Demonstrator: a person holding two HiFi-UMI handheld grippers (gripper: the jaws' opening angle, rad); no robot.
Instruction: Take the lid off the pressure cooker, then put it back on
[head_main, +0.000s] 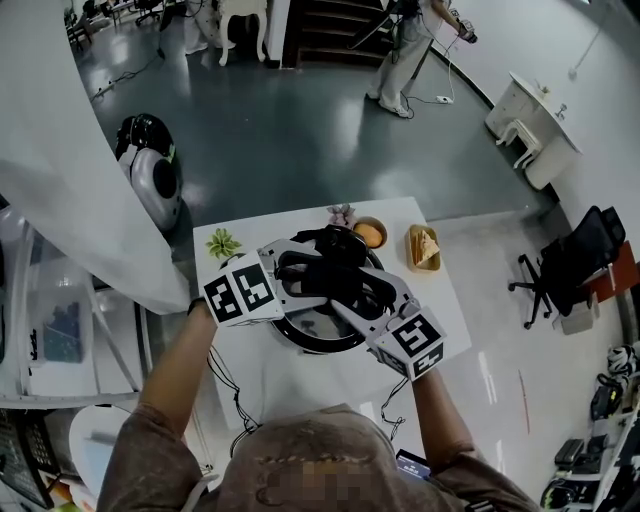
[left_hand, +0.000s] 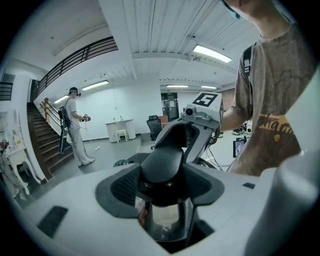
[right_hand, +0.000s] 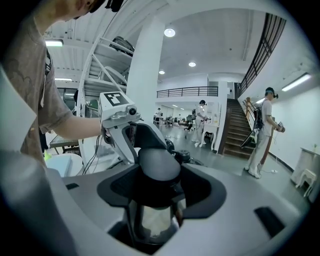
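Closest to the lens, two claws are working and both are clamping. My left claw (left_hand: 162, 189) is pressing its pads on the left side handle (left_hand: 164, 161). My right claw (right_hand: 159, 187) is pressing on the right side handle (right_hand: 159, 164). Each pair of jaws is standing wide but filled by its black handle.

One pressure cooker (head_main: 320, 342) is sitting at the centre of one white table (head_main: 300, 378).

Four small items are lying round it:
- one green sprig (head_main: 223, 243) at 10 o'clock
- one pink item (head_main: 340, 212) at 12 o'clock, too small for me to identify
- one orange bowl (head_main: 370, 232) at 1 o'clock
- one yellow tray (head_main: 423, 247) at 2 o'clock

My claws are covering most of the lid, so I cannot tell whether it is seated. Only a strip of steel wall (right_hand: 152, 220) is showing below each handle.
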